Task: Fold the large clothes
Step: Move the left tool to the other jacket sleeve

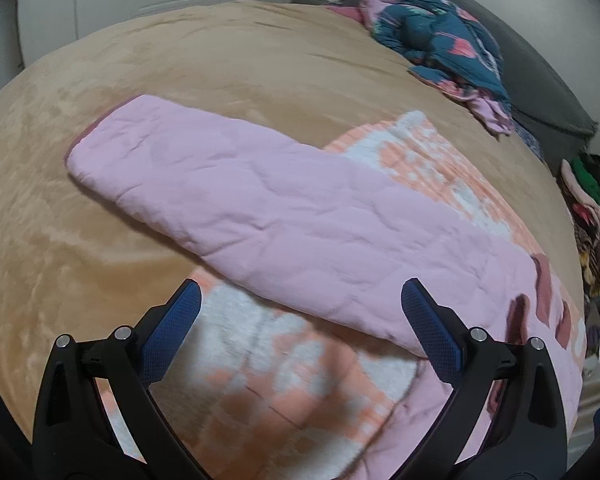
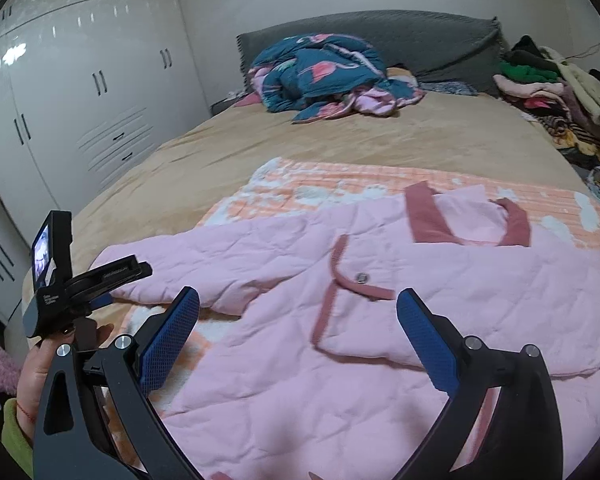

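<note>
You are working over a wide bed [image 2: 380,136] covered in a tan plush spread, with a grey padded headboard [image 2: 420,40] along its far edge and glossy white wardrobe doors [image 2: 80,92] running down the wall off its left side. The pink quilted jacket [image 2: 380,320] lies flat near the bed's near edge, on top of an orange-and-white checked blanket [image 2: 340,188] that shows beyond it and under its sleeve. One sleeve [image 1: 220,184] stretches out toward the bed's left edge, its cuff resting on the tan spread; the darker pink collar trim [image 2: 424,216] faces the headboard, and a snap button [image 2: 362,277] sits on the front placket. Your left gripper [image 1: 300,292] hovers above the sleeve with its blue pads spread wide and nothing between them. Your right gripper [image 2: 298,300] hangs over the jacket's front, jaws likewise parted and empty. Near the headboard a crumpled teal and pink quilt [image 2: 320,72] lies in a heap, and a pile of mixed clothes [image 2: 552,92] is stacked off the bed's far right corner. In the right wrist view your left hand [image 2: 40,360] shows at the lower left edge, gripping its tool.
</note>
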`<control>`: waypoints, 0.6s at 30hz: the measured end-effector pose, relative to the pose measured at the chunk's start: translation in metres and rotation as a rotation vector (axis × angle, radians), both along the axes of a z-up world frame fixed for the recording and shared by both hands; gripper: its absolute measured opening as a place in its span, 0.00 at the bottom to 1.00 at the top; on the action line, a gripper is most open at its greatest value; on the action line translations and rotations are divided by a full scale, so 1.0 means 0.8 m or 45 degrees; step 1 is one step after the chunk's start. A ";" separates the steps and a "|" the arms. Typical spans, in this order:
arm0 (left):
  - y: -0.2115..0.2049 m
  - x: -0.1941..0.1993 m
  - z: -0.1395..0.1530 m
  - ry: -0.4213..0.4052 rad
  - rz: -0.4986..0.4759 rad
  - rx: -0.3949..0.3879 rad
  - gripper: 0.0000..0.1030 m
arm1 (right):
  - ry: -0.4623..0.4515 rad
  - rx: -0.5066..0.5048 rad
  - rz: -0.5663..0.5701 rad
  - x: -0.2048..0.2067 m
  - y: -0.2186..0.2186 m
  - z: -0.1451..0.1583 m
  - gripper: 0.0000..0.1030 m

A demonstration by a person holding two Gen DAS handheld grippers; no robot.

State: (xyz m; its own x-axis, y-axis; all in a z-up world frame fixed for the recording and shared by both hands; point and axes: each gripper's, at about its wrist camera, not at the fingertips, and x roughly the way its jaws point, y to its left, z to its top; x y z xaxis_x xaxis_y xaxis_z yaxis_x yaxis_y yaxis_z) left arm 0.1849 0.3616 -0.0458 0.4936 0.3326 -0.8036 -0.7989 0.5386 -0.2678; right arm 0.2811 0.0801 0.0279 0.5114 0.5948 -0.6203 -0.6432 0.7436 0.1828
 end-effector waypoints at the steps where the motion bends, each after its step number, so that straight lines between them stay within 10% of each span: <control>1: 0.005 -0.003 -0.001 -0.008 0.016 -0.006 0.91 | 0.003 -0.007 0.009 -0.001 0.006 -0.001 0.96; 18: 0.079 -0.019 -0.050 0.023 0.199 -0.116 0.91 | 0.075 -0.066 0.088 -0.011 0.057 -0.022 0.96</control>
